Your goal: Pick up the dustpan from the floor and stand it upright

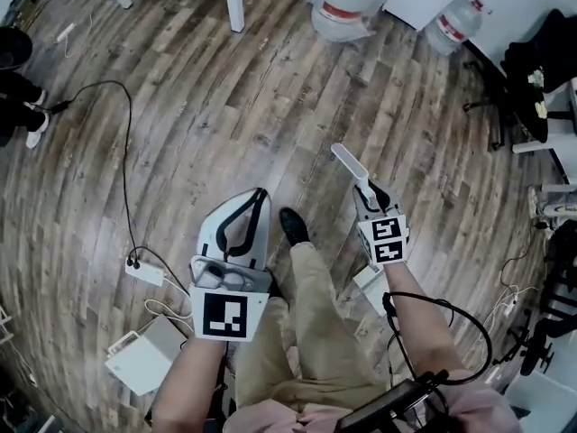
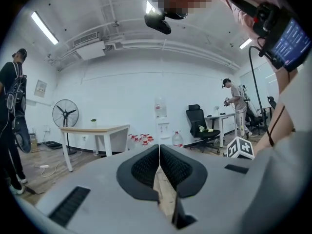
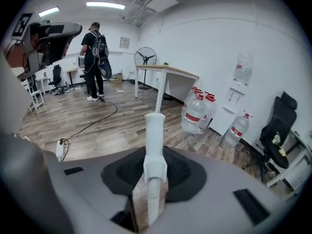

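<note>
While the right gripper (image 1: 369, 189) clamps the white dustpan handle (image 1: 347, 161), the handle's tip juts past its jaws, just right of the person's black shoe (image 1: 293, 226). Left of the shoe, the left gripper (image 1: 259, 192) has its jaws pressed together with nothing between.

White dustpan handle (image 3: 155, 145); right gripper (image 3: 155, 177) and left gripper (image 2: 159, 167) grey with black ribbed pads; marker cube (image 1: 224, 315) black-and-white squares; floor (image 1: 225, 115) grey-brown wood-grain planks; water bottles (image 1: 347, 7) clear, red labels; trousers (image 1: 315, 332) khaki
</note>
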The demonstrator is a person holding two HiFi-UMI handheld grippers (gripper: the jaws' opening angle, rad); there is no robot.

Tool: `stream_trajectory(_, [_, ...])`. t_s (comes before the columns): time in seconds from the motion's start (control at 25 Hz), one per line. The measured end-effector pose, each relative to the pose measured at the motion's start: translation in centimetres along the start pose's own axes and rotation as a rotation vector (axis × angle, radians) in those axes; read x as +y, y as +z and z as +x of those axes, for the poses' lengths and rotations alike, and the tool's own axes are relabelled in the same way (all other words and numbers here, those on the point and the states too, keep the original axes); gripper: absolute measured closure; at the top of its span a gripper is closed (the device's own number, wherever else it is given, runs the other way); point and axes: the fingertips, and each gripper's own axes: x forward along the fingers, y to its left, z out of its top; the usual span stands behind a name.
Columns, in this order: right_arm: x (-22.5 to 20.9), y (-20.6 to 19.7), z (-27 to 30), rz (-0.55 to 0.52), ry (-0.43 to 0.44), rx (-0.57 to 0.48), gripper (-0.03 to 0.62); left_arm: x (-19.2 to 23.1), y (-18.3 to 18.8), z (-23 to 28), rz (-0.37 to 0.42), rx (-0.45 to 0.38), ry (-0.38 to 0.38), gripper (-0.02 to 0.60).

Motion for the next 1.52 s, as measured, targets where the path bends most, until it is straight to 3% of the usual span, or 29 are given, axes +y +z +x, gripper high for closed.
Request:
stream_trajectory(0.2, [-1.0, -1.0, -7.5, 0.018, -0.038, -0.051, 0.483, -3.8, 3.0, -3.6, -0.104, -0.012, -0.006, 0.568])
stream_trajectory(0.4, [-2.4, -2.7, -13.7, 0.041, -0.059, -0.081, 0.482, -7.5, 5.6, -6.2, -0.129, -0.018, -0.015, 0.568])
stream_trajectory(0.56, [-3.8, -4.3, -18.5, 0.067, -0.08, -0.115, 0.48, -10.5, 8.5, -7.3, -0.118, -0.031, -0.025, 0.568])
stream_trajectory(0.8, [-4.3, -6.9, -24.9, 0.102, -0.104, -0.182, 0.479, -16.1, 13.3, -9.1, -0.079, -0.115, -0.061, 0.568])
stream_trajectory(1.08, [-5.9, -12.0, -33.1, 0.174, -0.167, -0.233, 0.477, -24.6, 17.4, -11.3, -0.029, -0.14, -0.158, 0.568])
stream_trajectory(1.52, [-7.8, -20.3, -42.9, 0.316, -0.301, -0.226, 0.476, -35.1, 22.0, -14.3, 0.021, -0.178, -0.312, 0.568])
